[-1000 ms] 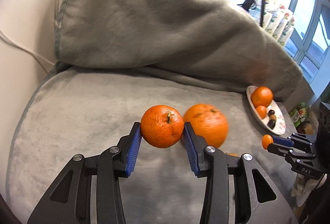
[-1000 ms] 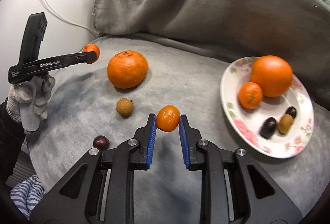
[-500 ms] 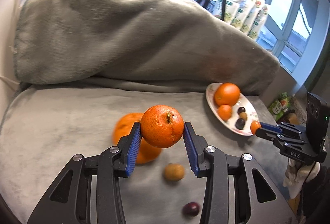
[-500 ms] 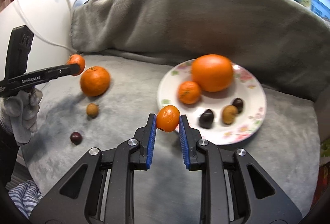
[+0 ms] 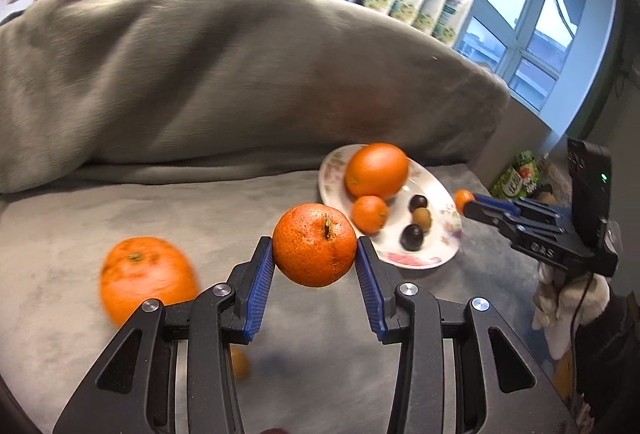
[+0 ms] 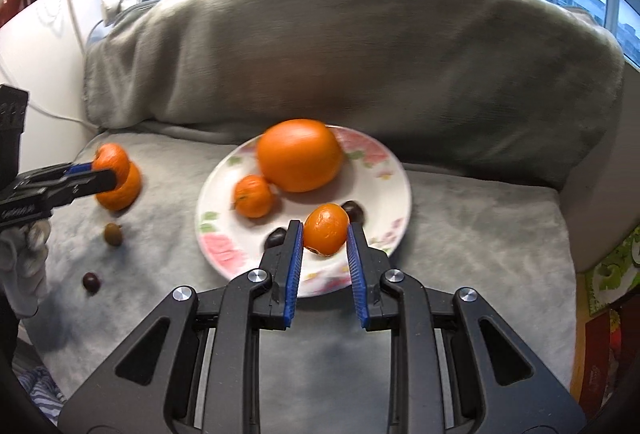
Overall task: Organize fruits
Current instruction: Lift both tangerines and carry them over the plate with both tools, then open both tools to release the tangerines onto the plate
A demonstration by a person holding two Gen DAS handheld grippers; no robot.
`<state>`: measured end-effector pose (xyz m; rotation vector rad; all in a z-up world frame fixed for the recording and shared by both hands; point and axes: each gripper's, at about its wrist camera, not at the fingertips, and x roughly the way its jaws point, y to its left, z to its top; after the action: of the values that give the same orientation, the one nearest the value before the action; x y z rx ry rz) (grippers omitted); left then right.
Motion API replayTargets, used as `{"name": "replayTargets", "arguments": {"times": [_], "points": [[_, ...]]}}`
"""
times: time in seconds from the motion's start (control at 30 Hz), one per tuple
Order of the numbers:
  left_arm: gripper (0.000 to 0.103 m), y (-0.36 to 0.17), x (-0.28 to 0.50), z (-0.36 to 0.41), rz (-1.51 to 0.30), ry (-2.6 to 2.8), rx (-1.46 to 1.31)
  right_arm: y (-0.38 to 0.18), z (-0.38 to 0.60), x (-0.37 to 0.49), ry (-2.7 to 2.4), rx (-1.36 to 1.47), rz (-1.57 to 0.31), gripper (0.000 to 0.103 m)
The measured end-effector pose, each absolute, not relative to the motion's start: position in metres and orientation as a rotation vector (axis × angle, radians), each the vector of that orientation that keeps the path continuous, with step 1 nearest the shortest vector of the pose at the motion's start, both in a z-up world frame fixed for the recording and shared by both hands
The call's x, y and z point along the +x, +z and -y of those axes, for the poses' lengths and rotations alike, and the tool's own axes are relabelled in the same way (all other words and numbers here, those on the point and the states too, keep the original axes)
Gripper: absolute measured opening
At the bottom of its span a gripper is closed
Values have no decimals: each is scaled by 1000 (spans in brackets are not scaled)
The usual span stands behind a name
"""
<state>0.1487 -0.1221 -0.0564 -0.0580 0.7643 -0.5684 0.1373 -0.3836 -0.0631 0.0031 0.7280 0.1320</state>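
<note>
My left gripper (image 5: pixel 315 260) is shut on a mandarin orange (image 5: pixel 314 245) and holds it above the grey cushion, left of the floral plate (image 5: pixel 434 254). My right gripper (image 6: pixel 325 248) is shut on a small kumquat (image 6: pixel 326 228) and holds it over the near part of the plate (image 6: pixel 218 202). The plate carries a big orange (image 6: pixel 300 155), a small mandarin (image 6: pixel 253 195) and dark small fruits (image 5: pixel 413 236). A large orange (image 5: pixel 146 279) lies on the cushion at the left.
A brown longan (image 6: pixel 113 234) and a dark round fruit (image 6: pixel 91 282) lie on the cushion left of the plate. A grey blanket (image 6: pixel 360 46) is heaped behind. Windows and packets stand at the back. A white wall with cables is at the left.
Both grippers have swung right toward the plate. The right gripper with the kumquat now hangs over the plate's near part. The left gripper with the mandarin has come closer to the plate.
</note>
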Motion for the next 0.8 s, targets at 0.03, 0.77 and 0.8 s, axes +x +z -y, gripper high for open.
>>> {"name": "replayTargets", "arguments": {"times": [0.03,0.77,0.8], "points": [[40,-57,149,128,-768,-575,-50,-64,388,141,122,7,-730,23],[40,-76,155,199,-835,-648,21,-84,410,173,83,33,-767,23],[40,-77,156,200,-833,-648,24,-84,410,172,83,34,-766,23]]}}
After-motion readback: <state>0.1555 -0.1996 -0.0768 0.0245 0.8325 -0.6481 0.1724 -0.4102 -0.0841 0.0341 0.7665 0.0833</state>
